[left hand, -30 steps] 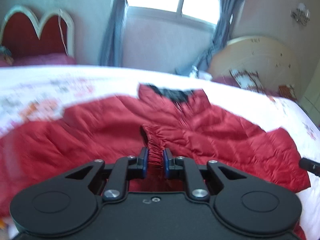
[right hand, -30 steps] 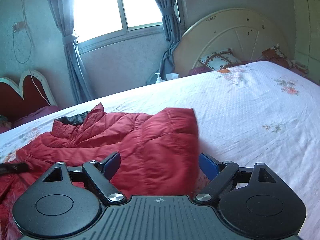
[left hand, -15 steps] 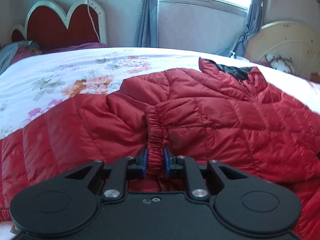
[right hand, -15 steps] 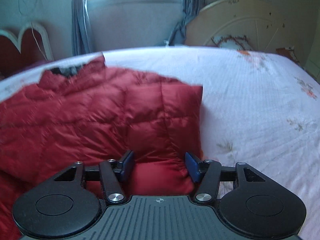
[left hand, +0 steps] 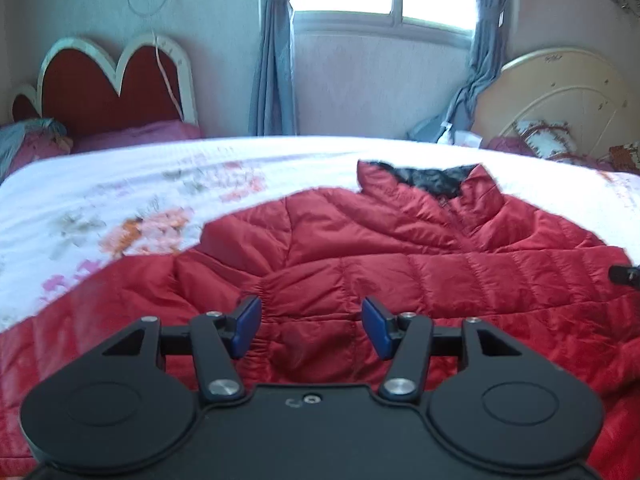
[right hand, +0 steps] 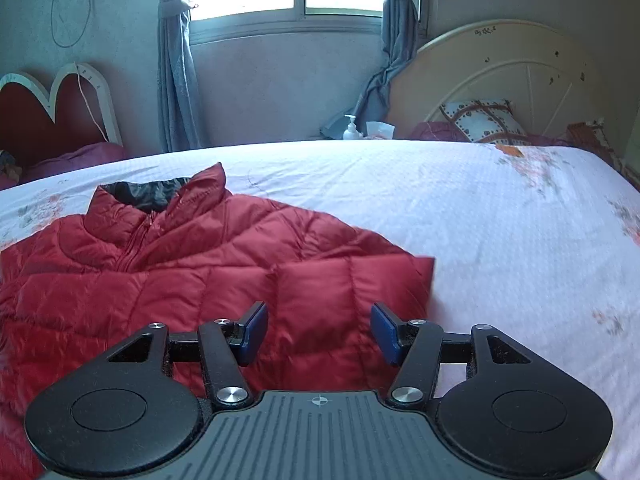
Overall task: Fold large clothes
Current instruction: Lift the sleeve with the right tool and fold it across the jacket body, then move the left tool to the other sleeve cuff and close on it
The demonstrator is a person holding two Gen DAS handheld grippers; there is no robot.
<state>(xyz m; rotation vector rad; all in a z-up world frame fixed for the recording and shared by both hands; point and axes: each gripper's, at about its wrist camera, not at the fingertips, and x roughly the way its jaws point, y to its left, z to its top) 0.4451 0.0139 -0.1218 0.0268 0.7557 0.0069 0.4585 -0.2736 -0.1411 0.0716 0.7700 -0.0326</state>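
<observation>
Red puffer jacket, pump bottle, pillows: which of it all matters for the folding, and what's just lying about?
For the job:
- red puffer jacket
- left gripper, jaws just opened
- right gripper, open
- bed

Lying about:
- pump bottle
- patterned pillow
- heart-shaped headboard
- curtains

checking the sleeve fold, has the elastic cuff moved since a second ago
Yes. The elastic cuff, earlier pinched upright between the left tongs, now lies released on the red jacket by the left pad; the jaws just opened.
</observation>
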